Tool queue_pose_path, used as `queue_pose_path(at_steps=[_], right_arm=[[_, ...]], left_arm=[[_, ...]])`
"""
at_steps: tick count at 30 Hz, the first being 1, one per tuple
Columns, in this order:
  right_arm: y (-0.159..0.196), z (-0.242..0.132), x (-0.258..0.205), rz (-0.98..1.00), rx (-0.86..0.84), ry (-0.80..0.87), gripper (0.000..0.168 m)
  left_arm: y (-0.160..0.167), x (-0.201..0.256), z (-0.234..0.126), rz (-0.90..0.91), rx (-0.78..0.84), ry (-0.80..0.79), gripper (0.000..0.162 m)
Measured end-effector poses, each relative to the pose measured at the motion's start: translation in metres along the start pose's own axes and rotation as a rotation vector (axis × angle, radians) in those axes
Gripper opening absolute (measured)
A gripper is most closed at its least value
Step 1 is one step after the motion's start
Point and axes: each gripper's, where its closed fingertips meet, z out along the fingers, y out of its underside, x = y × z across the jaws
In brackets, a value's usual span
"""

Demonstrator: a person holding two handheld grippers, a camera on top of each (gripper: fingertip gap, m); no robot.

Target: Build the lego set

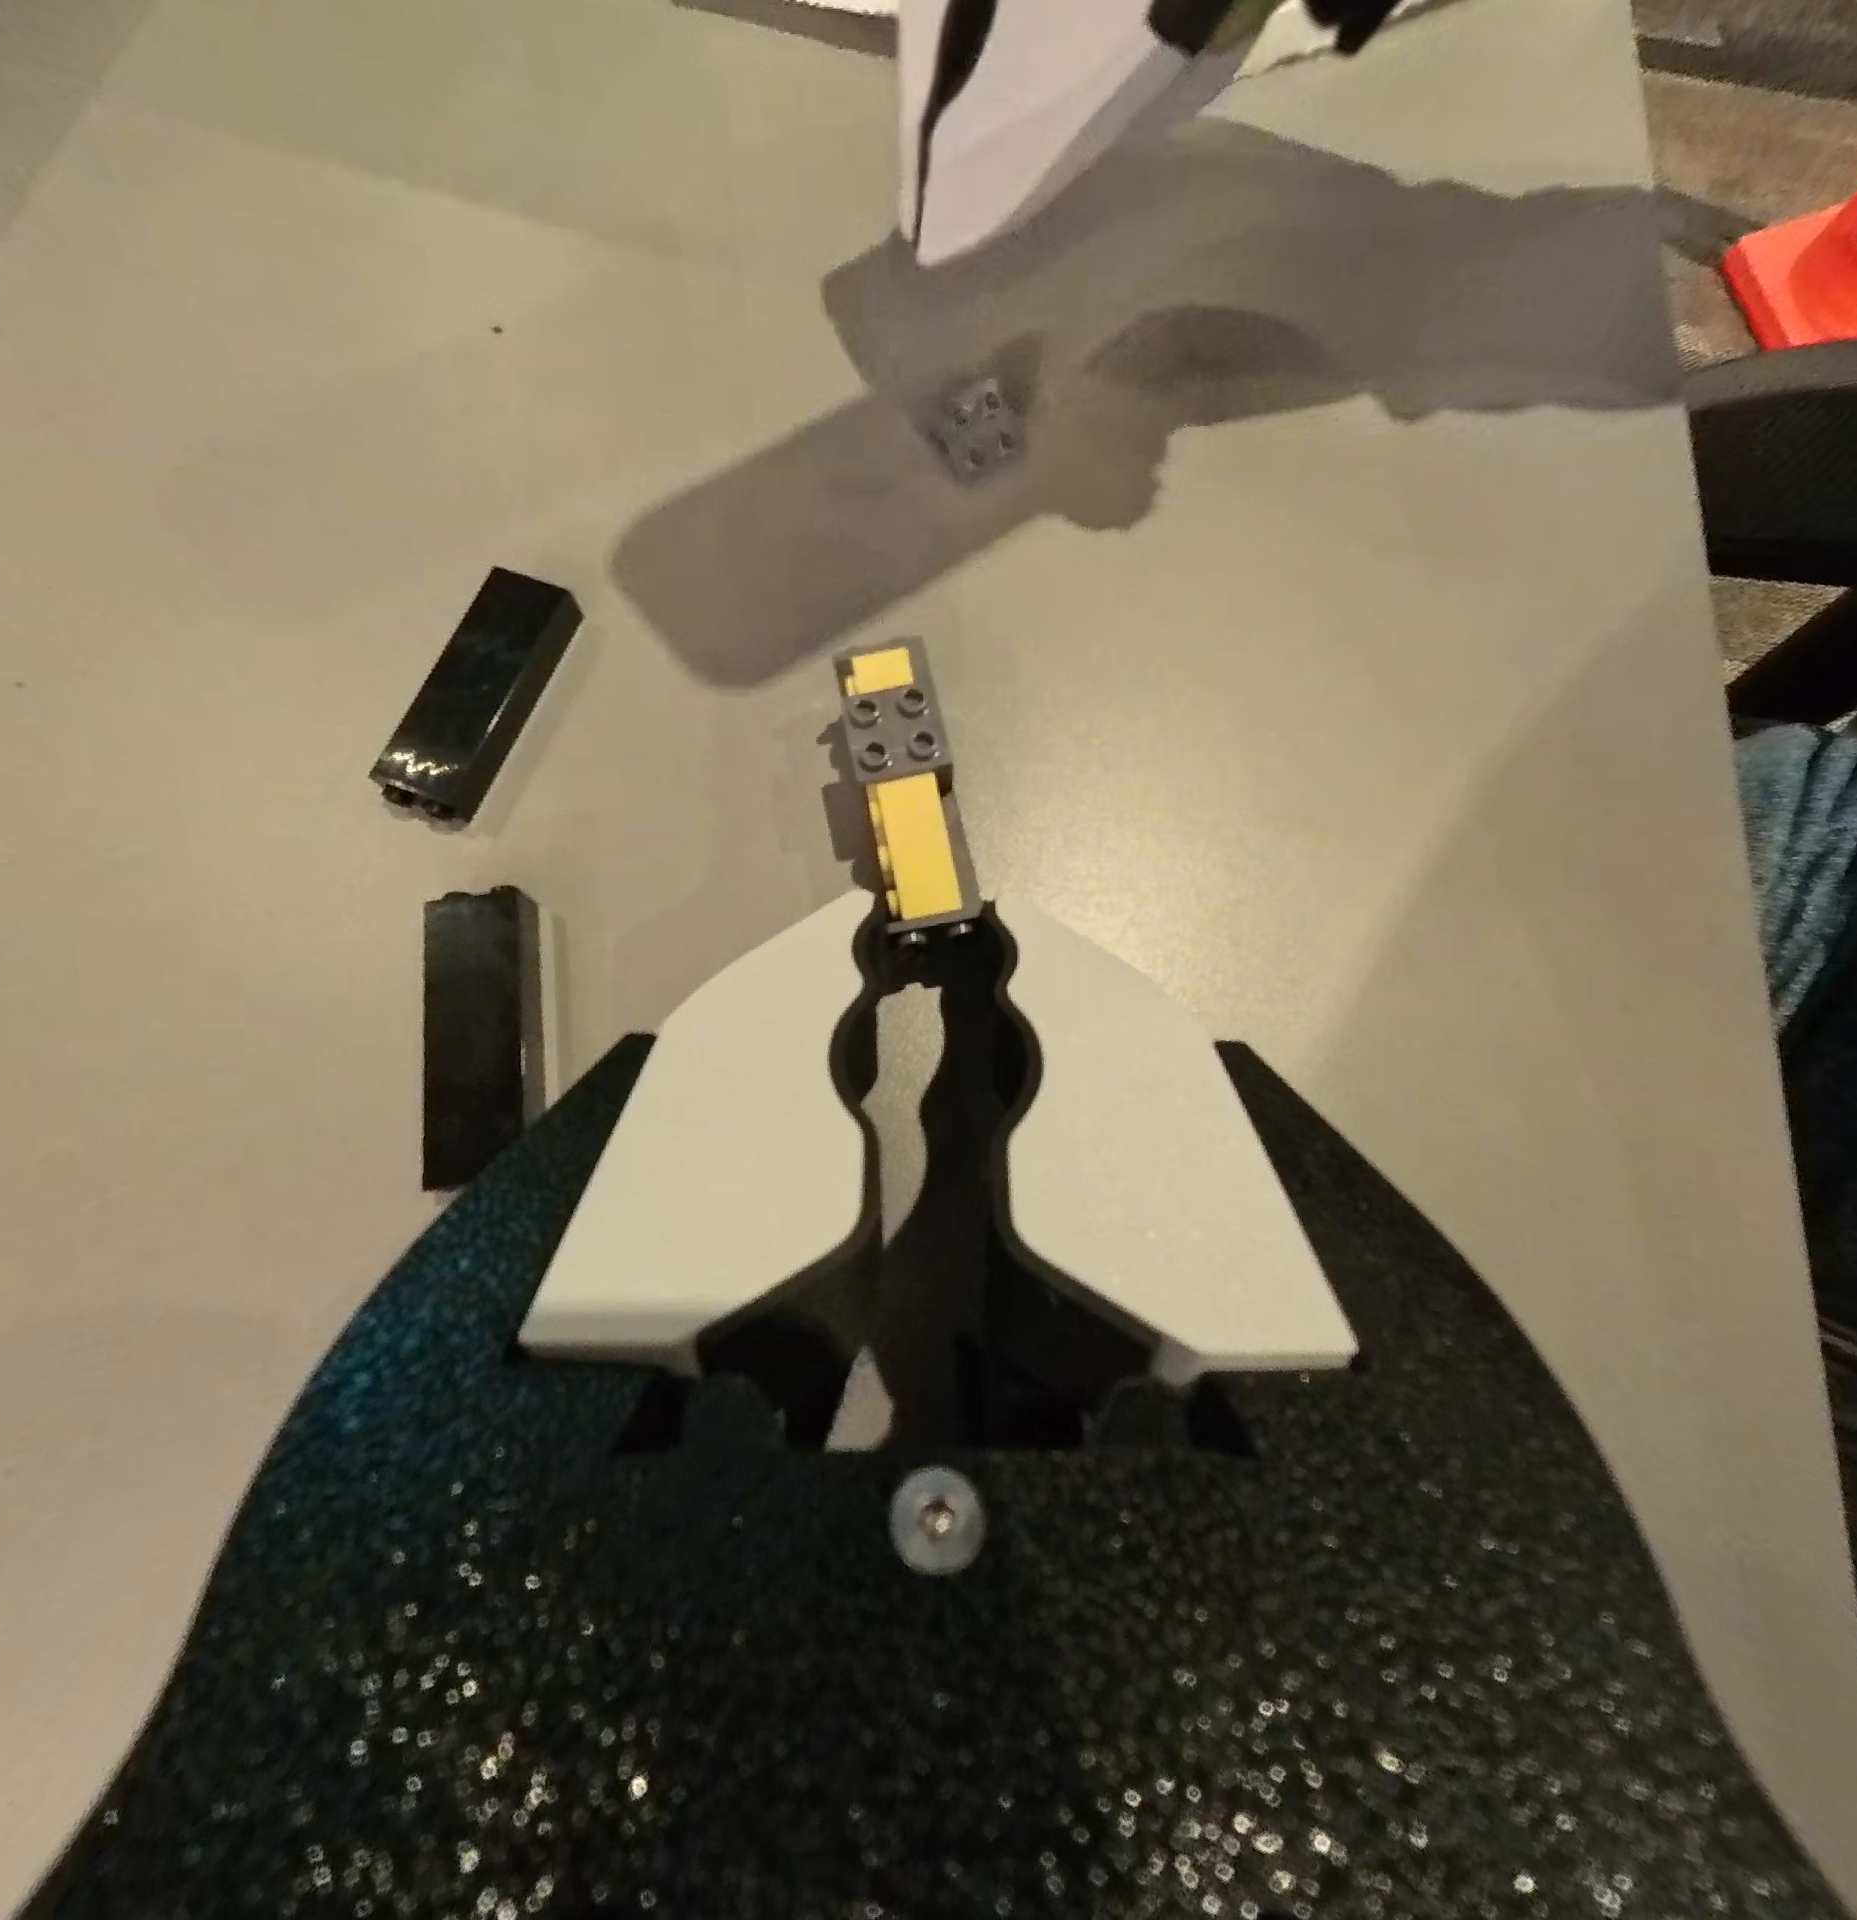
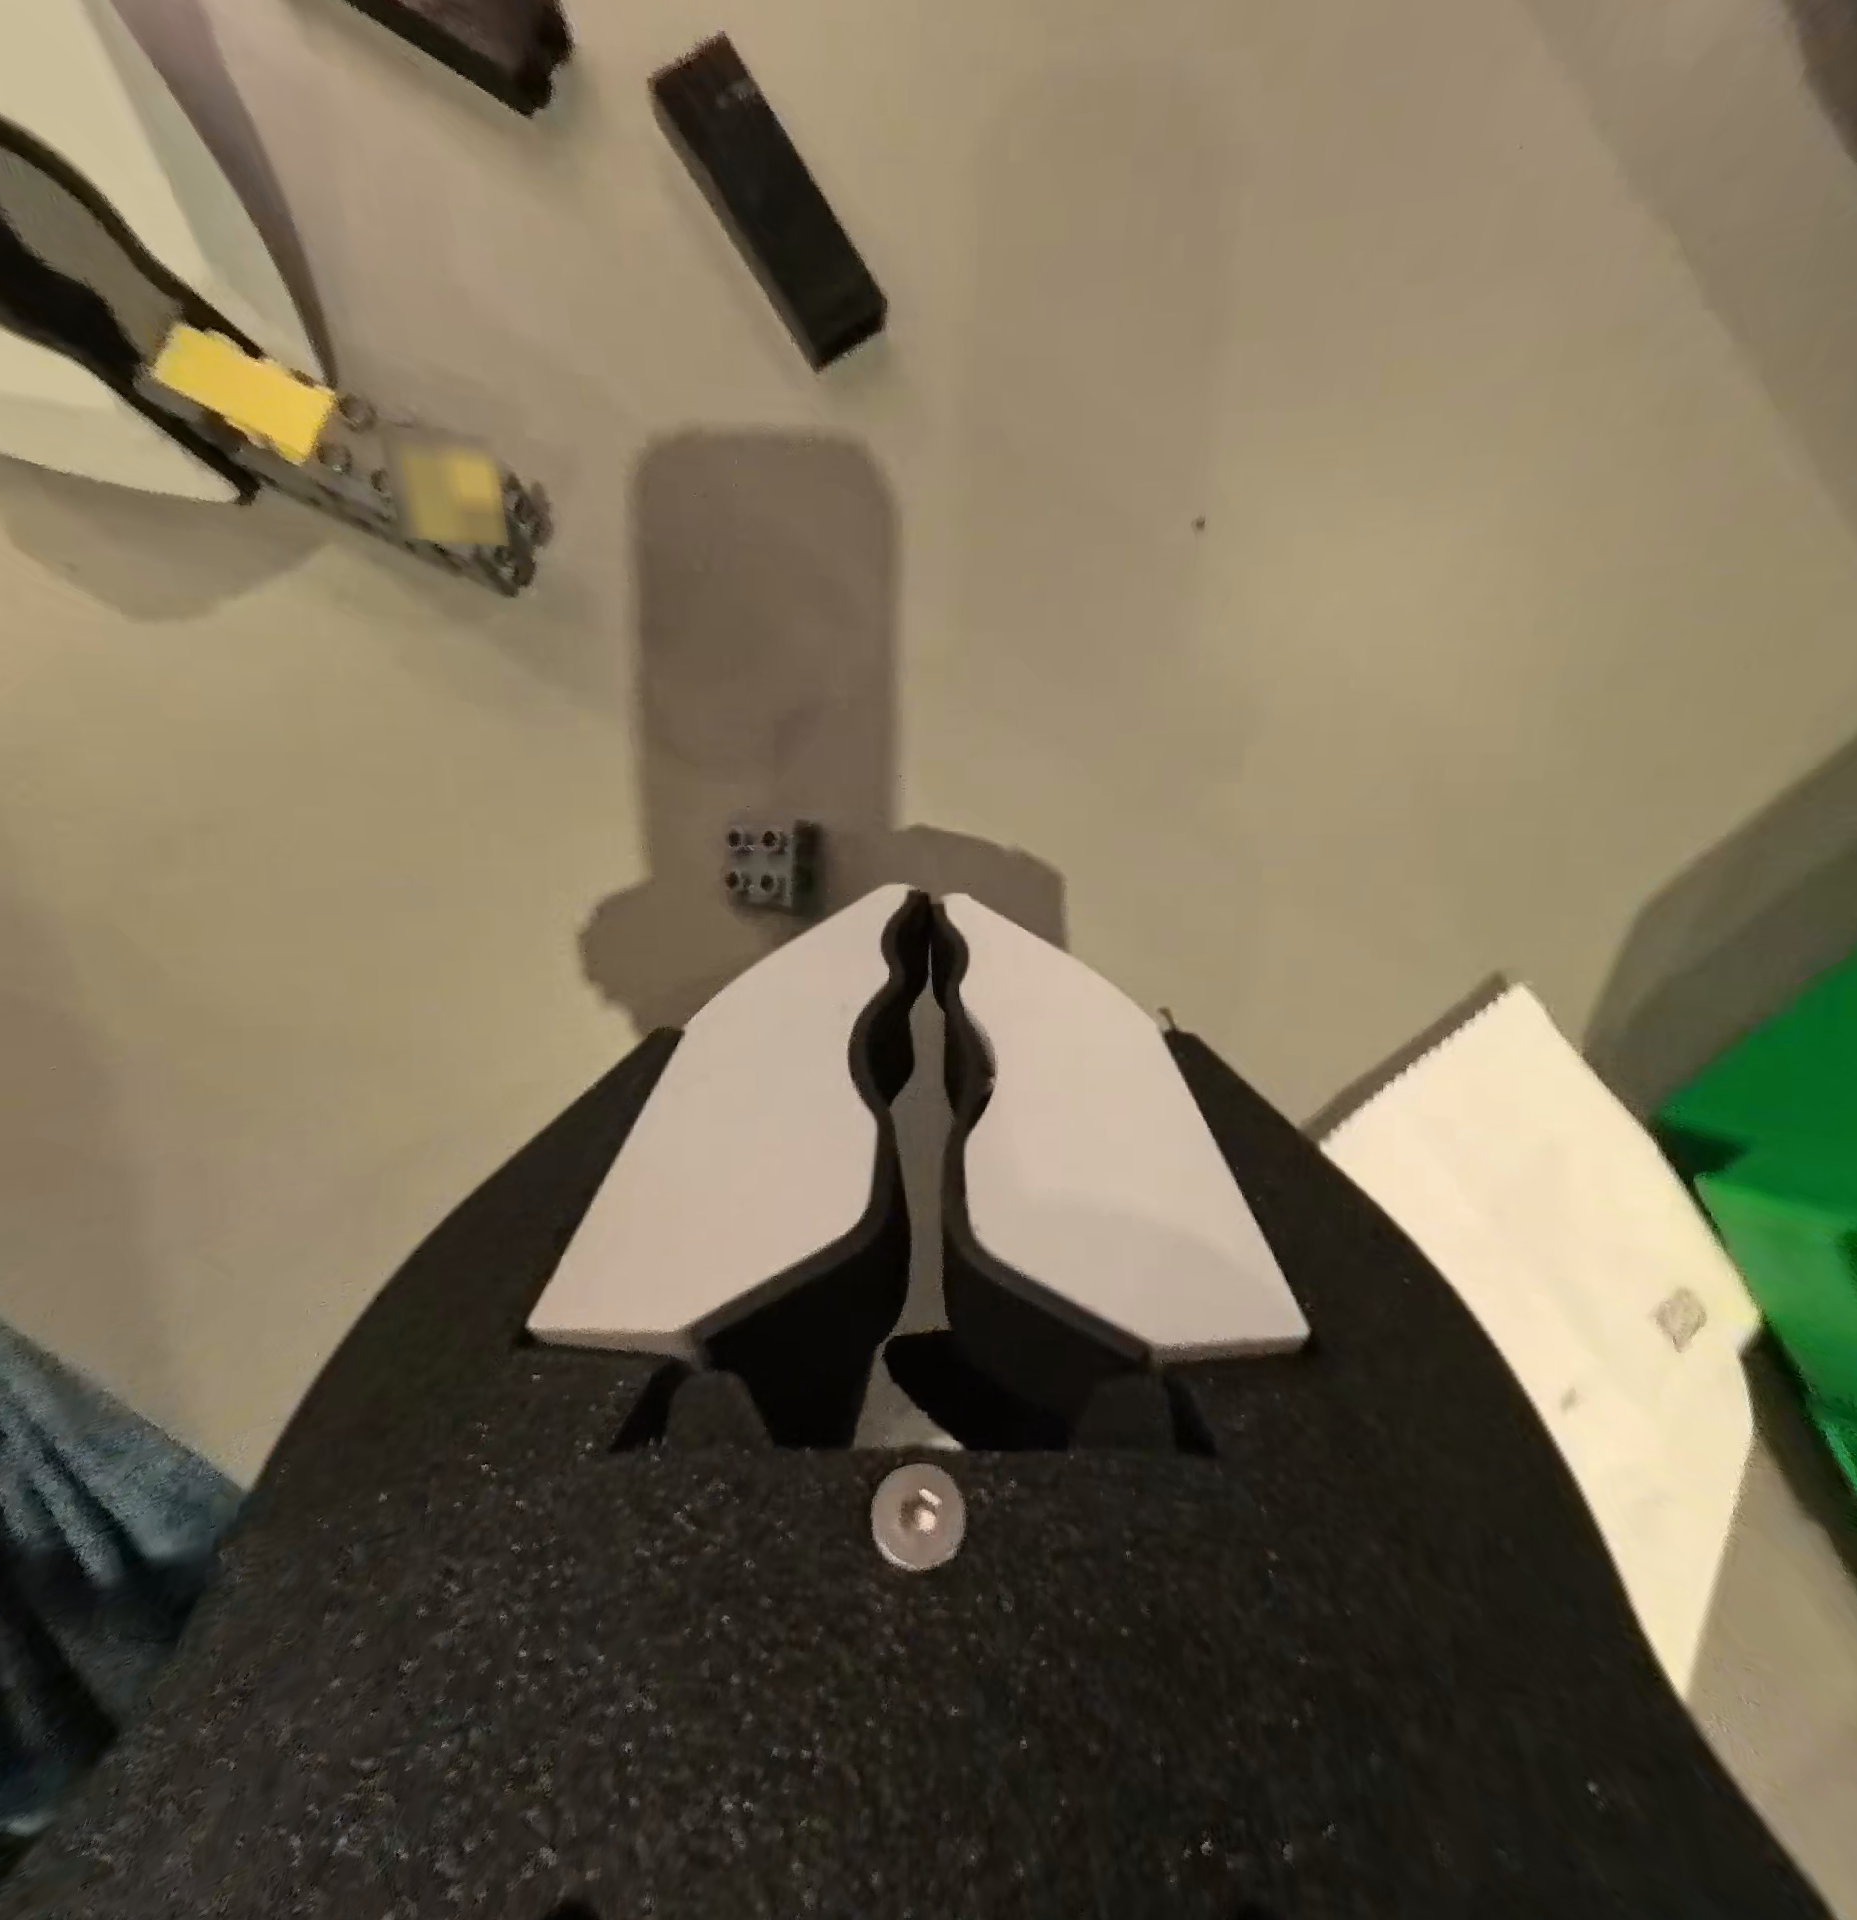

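My left gripper [image 1: 932, 935] is shut on the near end of a grey and yellow lego assembly [image 1: 908, 790], which carries a grey 2x2 brick on top and is held above the table. It also shows at the upper left of the right wrist view [image 2: 352, 468]. A loose grey 2x2 brick [image 1: 974, 424] lies on the table in shadow; in the right wrist view it [image 2: 770, 864] lies just beyond my right gripper [image 2: 926, 909], which is shut and empty above it. The right gripper shows at the top of the left wrist view [image 1: 991, 135].
Two long black bricks [image 1: 477, 698] [image 1: 479, 1034] lie to the left on the beige table [image 1: 280, 416]. A white paper [image 2: 1547, 1278] and green object [image 2: 1797, 1174] lie at the right. An orange object [image 1: 1817, 260] and a black chair sit beyond the table's right edge. About 15 cm separates my left fingertips from my right.
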Motion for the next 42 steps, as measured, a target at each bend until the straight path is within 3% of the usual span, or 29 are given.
queue_pose_path(at_steps=[8, 13, 18, 28, 33, 38, 42], right_arm=[[-0.024, 0.019, -0.02, -0.183, -0.003, -0.301, 0.0], [-0.009, 0.023, -0.02, -0.243, -0.146, -0.363, 0.0], [0.012, 0.004, -0.04, -0.2, -0.233, -0.486, 0.0], [0.025, -0.001, -0.043, -0.216, -0.155, -0.427, 0.0], [0.009, -0.006, -0.079, -0.227, -0.032, -0.523, 0.0], [0.002, -0.008, -0.058, -0.231, 0.056, -0.429, 0.0], [-0.004, -0.009, -0.057, -0.368, 0.146, -0.42, 0.027]], left_arm=[[0.0, 0.0, 0.0, 0.0, 0.0, 0.001, 0.017], [0.0, 0.0, 0.0, -0.001, 0.0, 0.002, 0.017], [0.0, 0.0, 0.0, -0.003, 0.0, 0.003, 0.017], [0.0, 0.0, 0.0, -0.003, 0.0, 0.005, 0.017], [0.0, 0.0, 0.0, -0.003, 0.0, 0.005, 0.017], [0.0, 0.0, 0.0, -0.001, 0.0, 0.004, 0.017], [0.0, 0.001, 0.0, 0.0, 0.0, 0.005, 0.017]])
